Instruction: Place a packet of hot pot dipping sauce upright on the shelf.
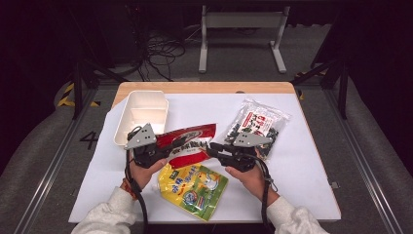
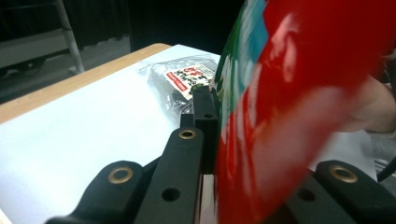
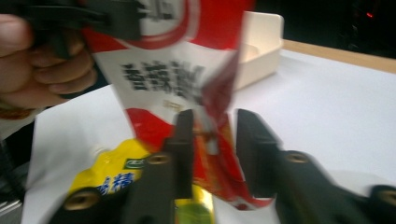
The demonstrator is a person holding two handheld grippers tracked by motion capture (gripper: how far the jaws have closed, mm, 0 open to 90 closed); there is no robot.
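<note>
Red snack bag (image 1: 187,144) hangs lifted off the tabletop (image 1: 311,161) between your two grippers, above the yellow pouch (image 1: 195,189) and just beside the white tray (image 1: 141,116). Your left gripper (image 1: 168,152) is clenched on the bag's left edge. Your right gripper (image 1: 214,148) has its jaws parted around the bag's right edge, the pads not pressing it.

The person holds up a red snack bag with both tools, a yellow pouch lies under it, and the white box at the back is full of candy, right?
Not quite. The white box is empty, as the high view shows. The rest holds: the red snack bag is up between the left tool and the right tool, over the yellow pouch.
</note>
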